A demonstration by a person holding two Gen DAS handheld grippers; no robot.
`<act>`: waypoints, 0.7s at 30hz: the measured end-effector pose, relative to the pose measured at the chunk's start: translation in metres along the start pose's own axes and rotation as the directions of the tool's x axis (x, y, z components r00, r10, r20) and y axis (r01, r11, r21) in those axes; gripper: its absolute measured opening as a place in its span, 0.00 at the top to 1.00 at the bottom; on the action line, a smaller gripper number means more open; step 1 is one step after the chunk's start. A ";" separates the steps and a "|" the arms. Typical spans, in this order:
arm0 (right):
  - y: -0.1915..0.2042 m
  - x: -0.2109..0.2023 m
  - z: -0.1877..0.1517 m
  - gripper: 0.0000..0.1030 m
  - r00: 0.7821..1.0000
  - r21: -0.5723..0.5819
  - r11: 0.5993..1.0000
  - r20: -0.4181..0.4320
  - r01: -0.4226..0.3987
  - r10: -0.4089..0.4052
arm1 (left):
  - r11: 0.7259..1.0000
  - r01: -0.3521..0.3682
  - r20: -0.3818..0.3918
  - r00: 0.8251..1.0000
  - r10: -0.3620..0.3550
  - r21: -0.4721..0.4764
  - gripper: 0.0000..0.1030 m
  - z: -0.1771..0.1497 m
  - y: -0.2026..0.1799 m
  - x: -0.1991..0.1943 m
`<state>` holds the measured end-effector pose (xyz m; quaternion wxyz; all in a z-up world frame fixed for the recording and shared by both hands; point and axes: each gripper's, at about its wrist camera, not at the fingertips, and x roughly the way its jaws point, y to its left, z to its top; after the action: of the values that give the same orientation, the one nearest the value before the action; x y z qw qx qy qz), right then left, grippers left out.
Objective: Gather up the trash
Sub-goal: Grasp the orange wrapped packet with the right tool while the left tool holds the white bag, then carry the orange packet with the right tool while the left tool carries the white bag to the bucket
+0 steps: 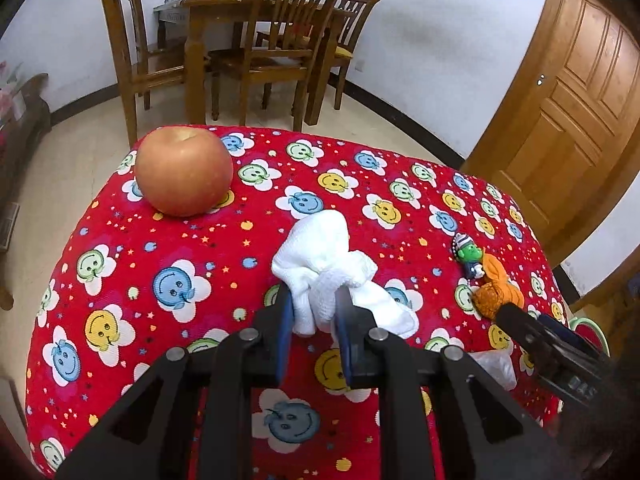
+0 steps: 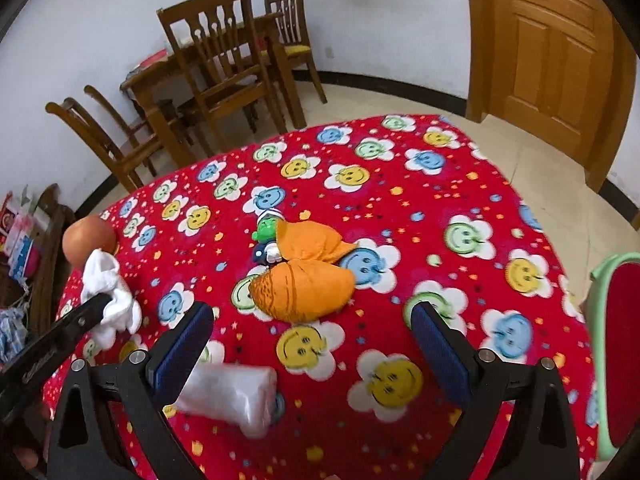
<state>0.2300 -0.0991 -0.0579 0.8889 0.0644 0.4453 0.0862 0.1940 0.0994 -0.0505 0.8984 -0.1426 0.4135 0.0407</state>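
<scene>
My left gripper (image 1: 314, 300) is shut on a crumpled white tissue (image 1: 324, 264), which hangs out past the blue pads over the red smiley tablecloth (image 1: 160, 280). The right wrist view shows the same tissue (image 2: 110, 300) at the far left, in the left gripper's black tip. My right gripper (image 2: 312, 314) is open wide with nothing between its pads. Just beyond its fingertips lie two orange peel-like pieces (image 2: 308, 288), with a small green toy figure (image 2: 266, 236) behind them. A clear plastic wrapper (image 2: 232, 396) lies low near the right gripper's left finger (image 2: 188, 344).
An apple (image 1: 184, 172) stands at the table's far left corner. A green-rimmed red container (image 2: 616, 352) sits off the table's right edge. Wooden chairs and a dining table (image 1: 260, 40) stand behind, a wooden door (image 1: 568, 128) to the right.
</scene>
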 end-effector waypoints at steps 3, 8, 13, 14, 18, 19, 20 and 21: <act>0.000 0.008 0.002 0.11 1.000 0.006 1.000 -0.003 0.003 -0.003 | 1.000 0.000 -0.001 1.000 0.000 0.009 0.81 0.000 -0.002 0.000; 0.001 0.013 0.001 0.50 1.000 -0.005 1.000 0.001 0.012 -0.012 | 1.000 0.000 -0.006 1.000 0.000 0.011 0.81 0.001 -0.003 0.003; -0.004 0.007 0.001 0.57 1.000 0.012 1.000 0.004 -0.021 0.021 | 1.000 0.006 -0.004 1.000 -0.005 0.017 0.81 0.002 -0.005 0.002; -0.005 0.003 -0.001 0.57 1.000 0.013 1.000 0.009 -0.023 0.023 | 1.000 0.007 -0.003 1.000 -0.007 0.018 0.81 0.002 -0.005 0.002; -0.009 -0.015 -0.006 0.58 0.999 0.014 0.999 0.033 -0.039 0.038 | 1.000 0.013 0.002 1.000 -0.013 0.018 0.81 0.002 -0.004 0.000; -0.011 -0.023 -0.009 0.58 0.998 0.017 0.999 0.040 -0.046 0.045 | 1.000 0.016 0.006 1.000 -0.016 0.017 0.81 0.002 -0.005 -0.002; -0.013 -0.028 -0.011 0.58 0.998 0.021 0.998 0.046 -0.051 0.050 | 1.000 0.018 0.008 1.000 -0.018 0.016 0.81 0.002 -0.005 -0.002; -0.015 -0.035 -0.013 0.58 0.997 0.024 0.998 0.053 -0.056 0.055 | 1.000 0.022 0.011 1.000 -0.022 0.018 0.81 0.002 -0.006 -0.004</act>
<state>0.2003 -0.1206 -0.0409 0.8965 0.0906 0.4211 0.1035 0.1940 0.0948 -0.0450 0.9023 -0.1391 0.4072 0.0278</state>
